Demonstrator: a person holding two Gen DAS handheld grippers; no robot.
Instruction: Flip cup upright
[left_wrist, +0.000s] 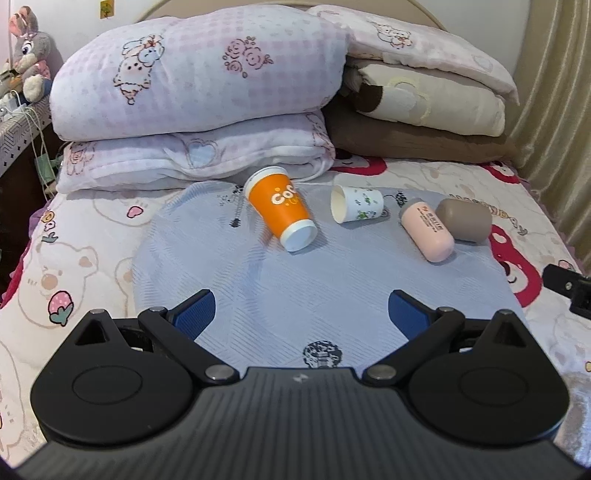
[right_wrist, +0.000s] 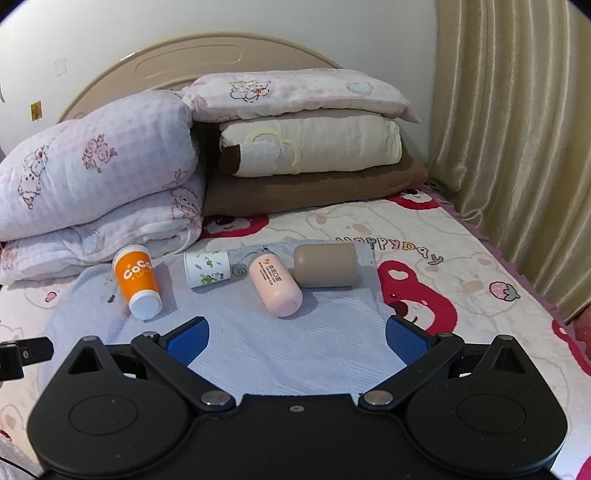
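Four cups are seen lying on their sides on a blue cloth spread over the bed.

The left gripper and right gripper are held low and level, jaws spread wide, nothing gripped. The orange cup lies at 12 o'clock of the left gripper, the pink cup at 12 o'clock of the right.

Prob. bedroom: bed, pillows.

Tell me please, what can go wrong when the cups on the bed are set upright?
1. The blue cloth lies on a soft bed, so an upright orange cup may tip again.
2. The pink cup touches the brown cup; lifting one may roll the other.
3. The white cup looks like thin paper, so a gripper may crush it.
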